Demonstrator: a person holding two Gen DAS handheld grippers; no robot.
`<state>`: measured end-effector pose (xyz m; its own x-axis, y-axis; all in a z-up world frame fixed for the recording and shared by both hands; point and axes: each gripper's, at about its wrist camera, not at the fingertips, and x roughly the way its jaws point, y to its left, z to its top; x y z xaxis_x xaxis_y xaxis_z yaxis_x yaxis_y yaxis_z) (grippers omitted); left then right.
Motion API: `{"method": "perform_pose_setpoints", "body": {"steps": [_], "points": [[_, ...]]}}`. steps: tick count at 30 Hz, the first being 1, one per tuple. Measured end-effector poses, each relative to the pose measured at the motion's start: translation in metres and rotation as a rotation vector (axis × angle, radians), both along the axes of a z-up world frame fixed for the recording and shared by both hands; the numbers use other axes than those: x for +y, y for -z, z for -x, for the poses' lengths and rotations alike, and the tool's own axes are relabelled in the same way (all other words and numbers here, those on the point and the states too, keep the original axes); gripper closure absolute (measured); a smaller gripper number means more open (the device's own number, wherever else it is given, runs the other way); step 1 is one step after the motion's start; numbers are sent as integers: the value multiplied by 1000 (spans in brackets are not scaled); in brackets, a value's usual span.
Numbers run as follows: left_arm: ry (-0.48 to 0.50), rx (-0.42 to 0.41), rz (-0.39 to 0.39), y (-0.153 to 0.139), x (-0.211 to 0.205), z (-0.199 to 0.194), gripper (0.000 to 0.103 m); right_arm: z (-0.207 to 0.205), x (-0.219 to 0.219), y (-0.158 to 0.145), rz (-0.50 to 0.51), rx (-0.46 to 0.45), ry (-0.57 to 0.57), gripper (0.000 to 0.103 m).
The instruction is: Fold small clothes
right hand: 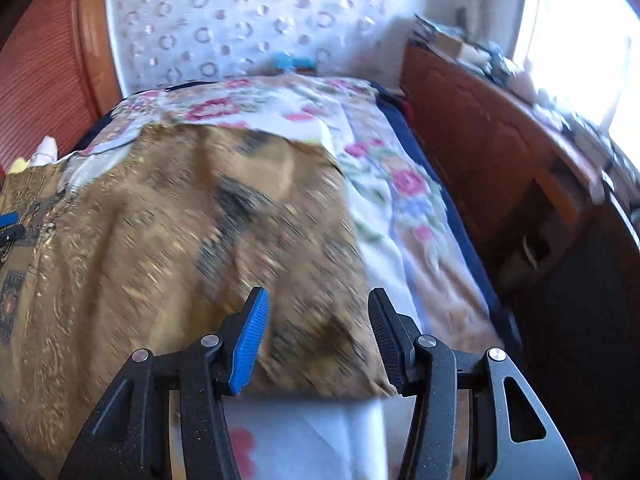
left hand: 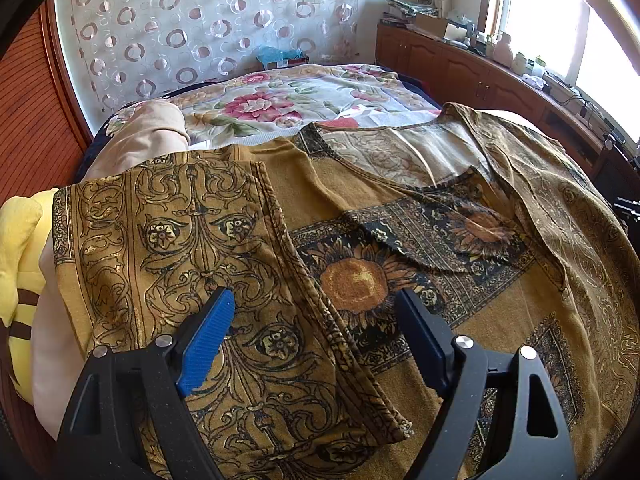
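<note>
A mustard-gold garment point(left hand: 400, 208) printed with sunflowers and scrollwork lies spread on the bed. Its left part point(left hand: 180, 248) is folded over onto the middle. My left gripper point(left hand: 316, 294) hovers open just above that folded edge, with nothing between its blue pad point(left hand: 208, 340) and the dark one. The right wrist view is smeared by motion. There my right gripper point(right hand: 318, 294) stands open over the garment's point(right hand: 160, 240) near right corner, and the pads do not press on the cloth. A tip of the left gripper point(right hand: 10, 224) shows at the far left edge.
A floral bedspread point(left hand: 280, 100) covers the bed under the garment. A pale pink pillow point(left hand: 148, 136) and a yellow plush toy point(left hand: 20, 264) lie at the left. A wooden cabinet point(left hand: 480, 76) with clutter runs along the right under a bright window. A curtain with rings hangs behind.
</note>
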<state>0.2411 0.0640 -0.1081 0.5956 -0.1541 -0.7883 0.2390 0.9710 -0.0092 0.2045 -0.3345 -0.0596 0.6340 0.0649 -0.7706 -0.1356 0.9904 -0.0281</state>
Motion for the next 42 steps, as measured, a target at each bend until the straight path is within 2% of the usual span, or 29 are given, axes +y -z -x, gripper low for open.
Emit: {"method": "perform_pose_setpoints", "body": {"steps": [6,10,13,16,19,21,26,32,37,42], "points": [[0,-1,-1,0,0,0,20,7,-21,5,-37,37,45,49],[-1,-1,-3,0,0,0,20,4,-33,5,-113,56,54,49],[-16,-11,5,-2,0,1,20,-3,-41,2,-139,59,44,55],[-29,-50,22,-10,-1,4,20,-3,-39,2,-155,61,23,66],[-41,-94,35,-22,-8,5,20,-2,-36,-1,-101,34,14,89],[-26,-117,48,-31,-16,6,20,-3,-34,-4,-92,13,-2,96],[27,-137,92,-46,-37,9,20,-1,-19,-26,-59,-78,-34,97],[99,-152,121,-54,-59,18,20,0,27,-46,-79,-143,-159,97],[118,-162,140,-58,-70,23,20,7,76,-36,-81,-123,-298,97],[118,-170,132,-56,-73,25,20,9,96,-16,-53,-72,-357,97]]}}
